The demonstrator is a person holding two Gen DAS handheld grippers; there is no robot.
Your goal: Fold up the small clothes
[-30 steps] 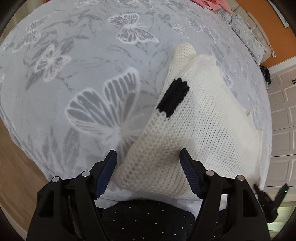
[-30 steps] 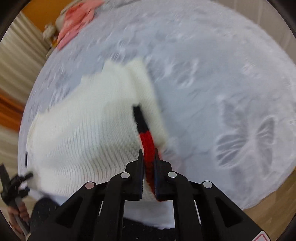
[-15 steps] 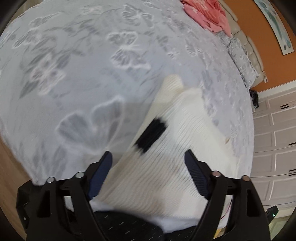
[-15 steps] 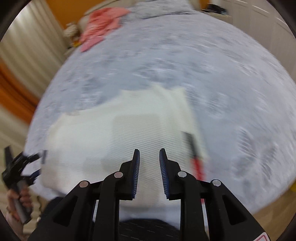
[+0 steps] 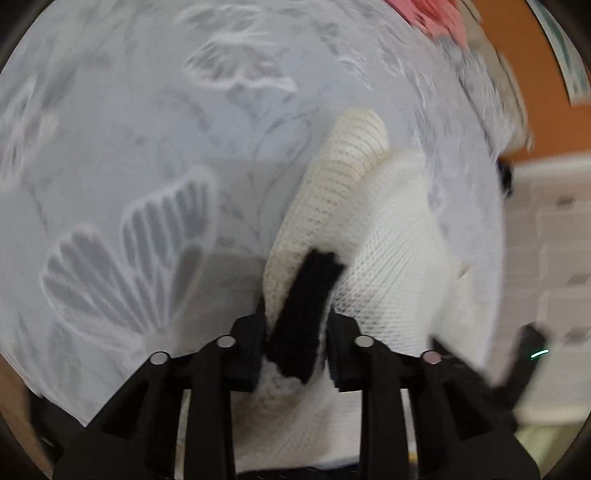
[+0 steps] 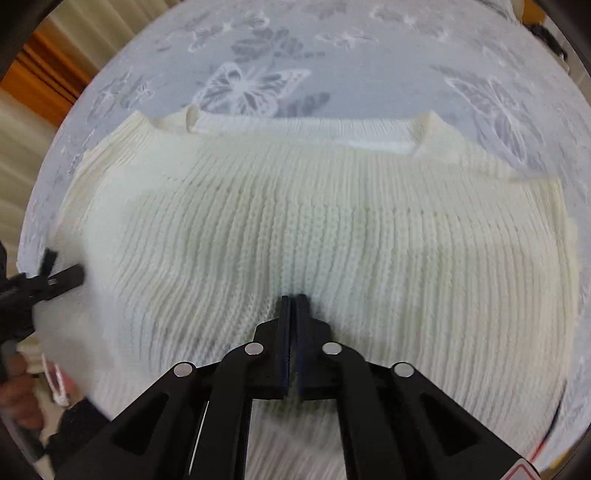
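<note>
The left gripper (image 5: 295,332) has just closed on the black cuff (image 5: 306,295) of the sweater (image 6: 314,240) lying on the bedspread (image 6: 332,44); the right gripper (image 6: 292,306), empty, has closed over its middle. Folding the sleeve in likely follows.

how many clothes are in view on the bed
2: a cream knit sweater spread near the bed's front edge, and a pink garment at the far end. Others may be hidden.

Your left gripper (image 5: 295,332) points steeply down; its jaws have just been closing and now pinch the black knitted cuff of the cream knitted sweater (image 5: 388,258). Your right gripper (image 6: 293,306) points almost straight down, jaws together with nothing between, tips over the knit.
</note>
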